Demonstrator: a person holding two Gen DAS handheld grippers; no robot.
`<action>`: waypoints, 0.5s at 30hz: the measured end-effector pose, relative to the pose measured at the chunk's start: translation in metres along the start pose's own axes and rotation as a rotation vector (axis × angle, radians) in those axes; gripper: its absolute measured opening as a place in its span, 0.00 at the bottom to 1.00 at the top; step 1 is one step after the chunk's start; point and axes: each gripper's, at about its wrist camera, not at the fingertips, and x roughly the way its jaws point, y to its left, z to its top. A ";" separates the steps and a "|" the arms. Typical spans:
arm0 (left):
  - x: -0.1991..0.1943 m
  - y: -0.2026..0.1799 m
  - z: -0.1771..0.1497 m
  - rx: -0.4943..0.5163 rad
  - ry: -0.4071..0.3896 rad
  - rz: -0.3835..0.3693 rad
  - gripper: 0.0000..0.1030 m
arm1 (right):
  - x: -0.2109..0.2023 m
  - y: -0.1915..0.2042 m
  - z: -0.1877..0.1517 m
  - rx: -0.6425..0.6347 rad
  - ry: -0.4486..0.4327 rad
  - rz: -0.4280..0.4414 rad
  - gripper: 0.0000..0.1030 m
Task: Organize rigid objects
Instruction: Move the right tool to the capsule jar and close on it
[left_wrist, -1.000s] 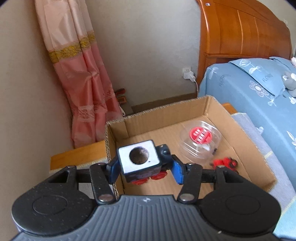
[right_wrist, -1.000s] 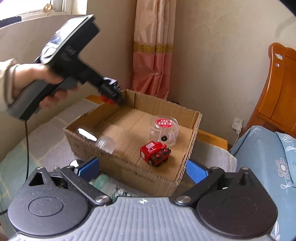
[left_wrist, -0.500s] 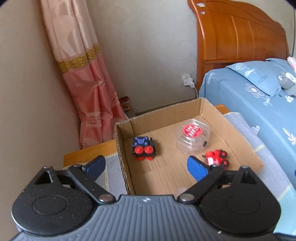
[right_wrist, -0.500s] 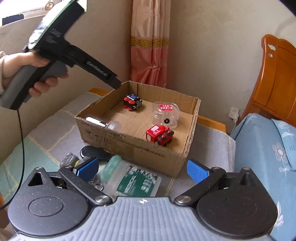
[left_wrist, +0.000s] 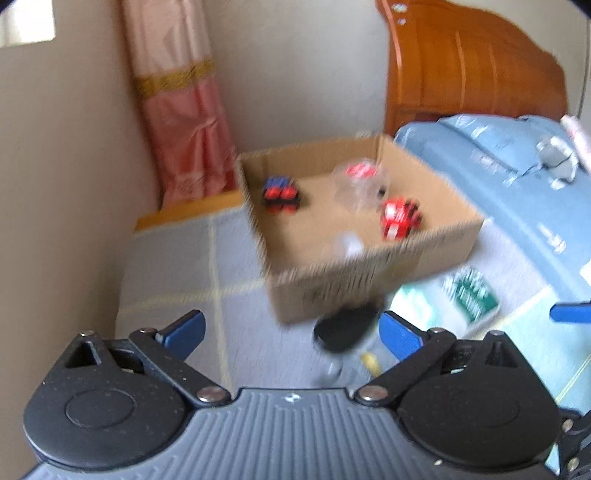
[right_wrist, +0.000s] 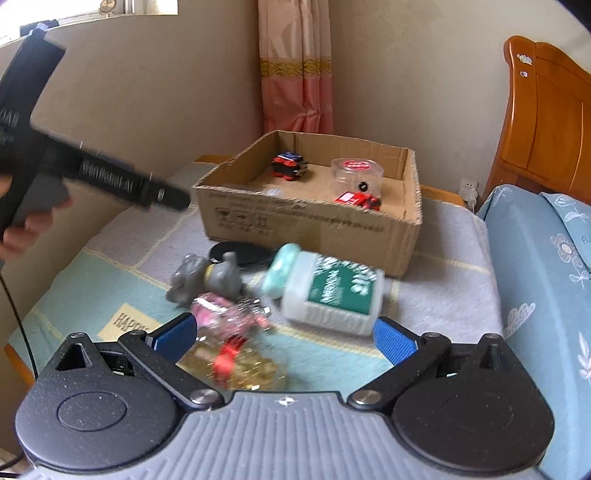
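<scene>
A: What is the biggest thing here?

B: The bed (right_wrist: 546, 236) with the blue cover, on the right. Next to it is a low table under a soft cloth (right_wrist: 443, 236).

A: And on the cloth?

B: A brown cardboard box (right_wrist: 314, 225) sits at the far end. Inside it are a blue and red toy train (right_wrist: 290, 165), a red toy car (right_wrist: 357, 199) and a clear round tub with a red lid (right_wrist: 356, 174). The train is at the back left. The red car is near the front right wall, just beside the tub.

A: What is outside the box?

B: A white bottle with a green label (right_wrist: 328, 288) lies on its side in front of the box. Left of it is a grey toy elephant (right_wrist: 207, 277). A flat black disc (right_wrist: 240, 253) lies behind the elephant, close to the box wall. Nearer still are a pink toy (right_wrist: 225, 315) and something gold and red, too blurry to name.

A: What about the grippers?

B: The left gripper (left_wrist: 291, 330) is wide open. Its jaws have just been opening, and nothing is between them. It hangs above the cloth, in front of the box. The right gripper (right_wrist: 282, 334) is wide open too. It holds nothing and hovers over the pink toy and the bottle.
</scene>
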 end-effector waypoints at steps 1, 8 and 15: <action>-0.002 0.002 -0.007 -0.009 0.001 0.009 0.97 | 0.001 0.005 -0.004 0.007 -0.002 0.004 1.00; -0.018 0.002 -0.053 -0.022 -0.022 0.079 0.97 | 0.015 0.030 -0.016 0.011 0.015 -0.037 1.00; -0.024 0.007 -0.073 -0.078 -0.050 0.091 0.97 | 0.034 0.053 -0.012 -0.009 0.047 -0.088 1.00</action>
